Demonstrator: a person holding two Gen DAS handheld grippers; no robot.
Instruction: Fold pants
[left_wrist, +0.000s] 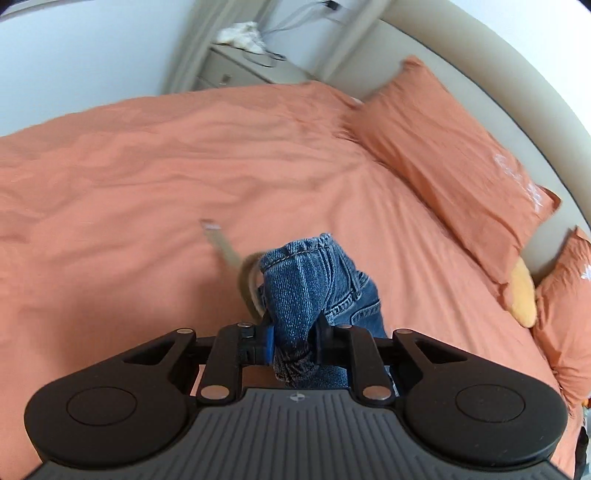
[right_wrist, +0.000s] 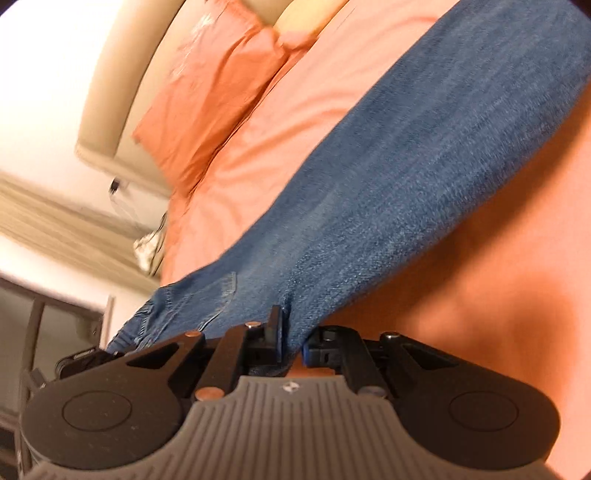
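Note:
The blue denim pants (left_wrist: 310, 280) are bunched up between the fingers of my left gripper (left_wrist: 293, 343), which is shut on a thick fold of the waistband end, lifted above the orange bed cover (left_wrist: 147, 177). A beige belt or strap (left_wrist: 221, 243) hangs from that bunch. In the right wrist view the pants (right_wrist: 406, 177) stretch away as a long leg across the bed cover (right_wrist: 498, 295), and my right gripper (right_wrist: 291, 339) is shut on the denim edge near a pocket.
Two orange pillows (left_wrist: 450, 158) and a yellow one (left_wrist: 524, 295) lie against the beige headboard (left_wrist: 517, 92) on the right. A nightstand (left_wrist: 236, 62) with white items stands beyond the bed's far corner. In the right wrist view dark furniture (right_wrist: 37, 332) shows at the left.

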